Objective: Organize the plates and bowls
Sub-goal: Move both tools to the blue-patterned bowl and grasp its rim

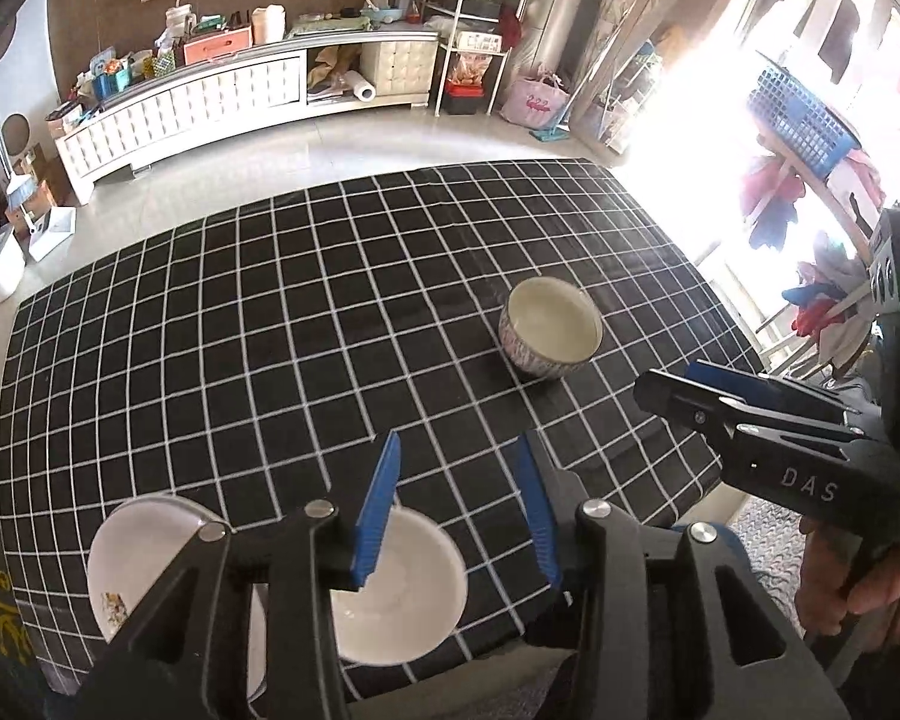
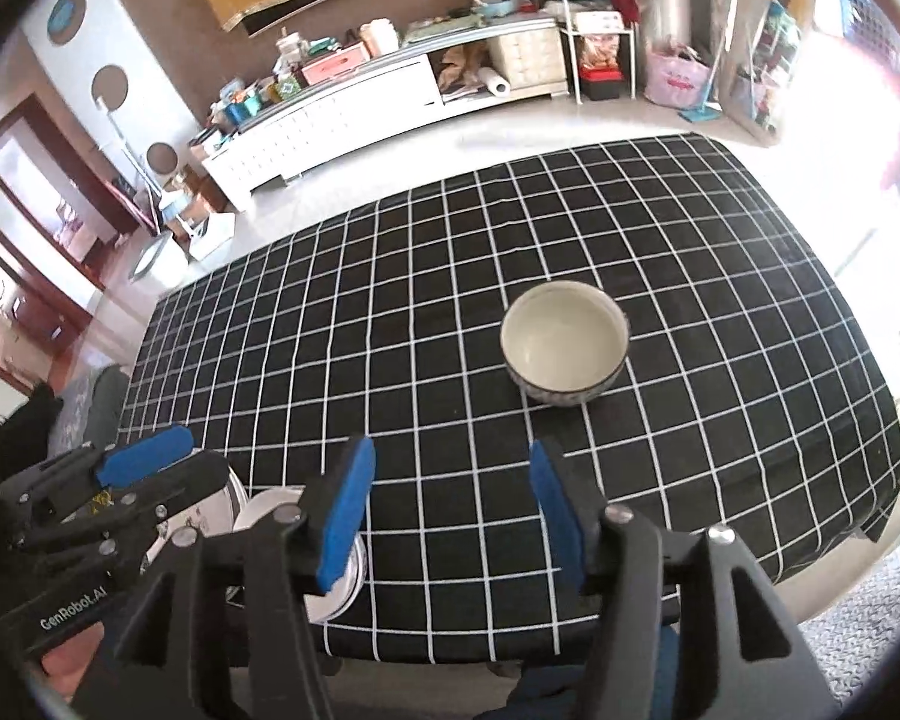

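Bowl (image 2: 564, 343) sits alone mid-surface (image 2: 450, 276); white plates (image 1: 399, 588) lie at the near left edge. Left tool (image 1: 459, 510) and right tool (image 2: 450, 516) hang released, empty. Likely next: the right tool grips the bowl's rim.

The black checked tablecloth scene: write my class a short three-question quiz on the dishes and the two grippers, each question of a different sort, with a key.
1. True or false: the left gripper is shut on the shallow white ceramic plate.
2. Multiple choice: the deep round bowl with a patterned outside and cream inside is
A. upside down
B. upright and alone in the middle of the black white-gridded tablecloth
C. stacked on a plate
3. Fill in: the white plates lie near the cloth's ____ edge, on the left.

Key: 1 false, its blue pads stand apart above it, as do those of the right gripper; 2 B; 3 near.
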`<state>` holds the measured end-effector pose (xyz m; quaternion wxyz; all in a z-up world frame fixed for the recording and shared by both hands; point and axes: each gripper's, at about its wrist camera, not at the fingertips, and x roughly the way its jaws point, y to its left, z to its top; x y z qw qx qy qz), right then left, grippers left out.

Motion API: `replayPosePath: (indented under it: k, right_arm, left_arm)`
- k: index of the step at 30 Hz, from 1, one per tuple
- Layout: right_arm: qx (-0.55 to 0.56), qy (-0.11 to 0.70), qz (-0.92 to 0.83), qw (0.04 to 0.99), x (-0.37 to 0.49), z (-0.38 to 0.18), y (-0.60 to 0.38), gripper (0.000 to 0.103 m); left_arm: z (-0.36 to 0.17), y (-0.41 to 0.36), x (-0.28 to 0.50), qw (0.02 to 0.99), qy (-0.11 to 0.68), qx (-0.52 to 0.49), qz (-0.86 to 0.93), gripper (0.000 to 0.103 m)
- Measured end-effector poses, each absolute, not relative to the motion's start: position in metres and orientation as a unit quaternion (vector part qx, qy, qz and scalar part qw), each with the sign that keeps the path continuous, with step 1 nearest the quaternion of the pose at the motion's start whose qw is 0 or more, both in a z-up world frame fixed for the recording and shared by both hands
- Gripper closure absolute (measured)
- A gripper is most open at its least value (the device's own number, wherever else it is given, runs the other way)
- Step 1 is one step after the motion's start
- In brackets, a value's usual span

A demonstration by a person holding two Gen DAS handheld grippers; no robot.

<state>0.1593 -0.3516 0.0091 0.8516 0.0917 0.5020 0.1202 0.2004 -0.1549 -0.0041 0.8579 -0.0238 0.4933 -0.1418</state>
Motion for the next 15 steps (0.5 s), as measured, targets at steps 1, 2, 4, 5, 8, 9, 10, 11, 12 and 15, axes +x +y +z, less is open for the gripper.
replayPosePath:
  k: [1,2,4,5,8,9,10,11,12,15]
  right_arm:
    - [0.093,0.503,0.12,0.851,0.162,0.009,-0.355,0.042]
    - [0.093,0.504,0.119,0.85,0.165,0.008,-0.358,0.042]
    - [0.097,0.506,0.114,0.849,0.173,0.006,-0.366,0.039]
    - [0.1,0.508,0.112,0.848,0.177,0.005,-0.369,0.039]
    - [0.112,0.518,0.106,0.842,0.189,0.0,-0.381,0.038]
    - [0.113,0.521,0.104,0.84,0.193,-0.001,-0.384,0.038]
    - [0.113,0.522,0.104,0.839,0.196,-0.002,-0.387,0.038]
    - [0.114,0.524,0.104,0.837,0.199,-0.002,-0.39,0.038]
    - [0.113,0.526,0.102,0.837,0.204,-0.003,-0.394,0.038]
    - [0.107,0.528,0.094,0.837,0.215,-0.008,-0.402,0.038]
  left_arm:
    - [-0.004,-0.159,0.204,0.857,0.494,-0.023,-0.145,0.065]
    - [-0.003,-0.164,0.208,0.856,0.495,-0.022,-0.148,0.065]
    - [-0.004,-0.17,0.215,0.856,0.494,-0.02,-0.149,0.062]
    - [-0.004,-0.175,0.219,0.856,0.495,-0.02,-0.148,0.061]
    - [-0.009,-0.186,0.233,0.849,0.505,-0.021,-0.151,0.061]
    - [-0.011,-0.19,0.237,0.847,0.509,-0.021,-0.152,0.061]
    - [-0.013,-0.194,0.242,0.846,0.511,-0.02,-0.152,0.061]
    - [-0.015,-0.198,0.247,0.844,0.514,-0.019,-0.154,0.061]
    - [-0.016,-0.202,0.252,0.842,0.517,-0.019,-0.154,0.061]
    - [-0.022,-0.212,0.269,0.835,0.525,-0.023,-0.162,0.061]
